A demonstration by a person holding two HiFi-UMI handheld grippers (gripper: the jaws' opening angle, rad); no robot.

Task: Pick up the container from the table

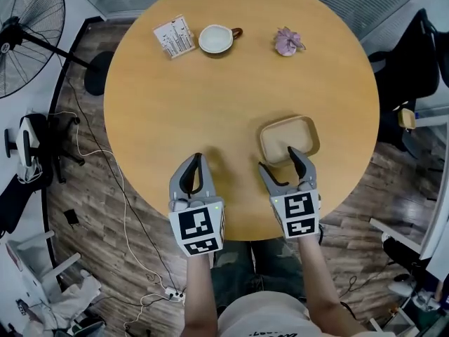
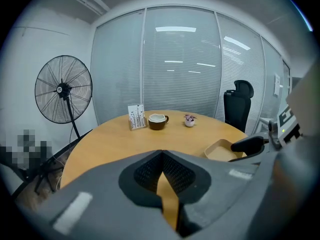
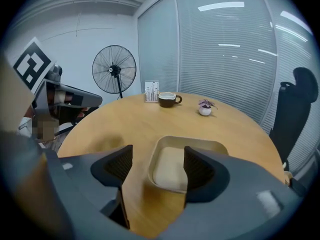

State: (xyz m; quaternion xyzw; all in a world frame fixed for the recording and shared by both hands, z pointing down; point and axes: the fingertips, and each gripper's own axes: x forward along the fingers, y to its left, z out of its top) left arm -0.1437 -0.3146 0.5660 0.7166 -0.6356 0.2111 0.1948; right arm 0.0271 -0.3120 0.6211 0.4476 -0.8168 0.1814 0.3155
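A: Where's the container [image 1: 289,140]?

B: Lower right of the head view, on the round wooden surface [image 1: 210,111], near its edge. Beige, shallow, rounded corners. Sits flat and level.

A: Right gripper [image 1: 277,159]?

B: Right at it, coming in from the bottom of the frame. Jaws spread wide, gripping nothing yet. In the right gripper view the container's near left wall stands b/w them. One jaw is over the inside, the other outside over bare wood. Can't tell if either jaw touches the rim. Prob. not, as the gap is far wider than the wall.

A: Left gripper [image 1: 196,161]?

B: Lower middle of the head view, beside the right one and well apart from the container. Jaws clenched tip to tip w/ nothing b/w them. In the left gripper view only a sliver of wood shows thru the slot below the tips.

A: Other stuff?

B: Along the top of the head view, at the surface's far side:
- a card stand [image 1: 174,36] at upper left
- a cup [image 1: 216,38] just beside it, white inside, brown outside
- a small pot w/ a purplish plant [image 1: 287,42] further right, apart from the cup

Off the surface there's a standing fan [image 1: 28,20] in the upper left corner. A black office chair [image 1: 414,62] is at the right edge, and cables [image 1: 105,188] trail over the wood floor at left.
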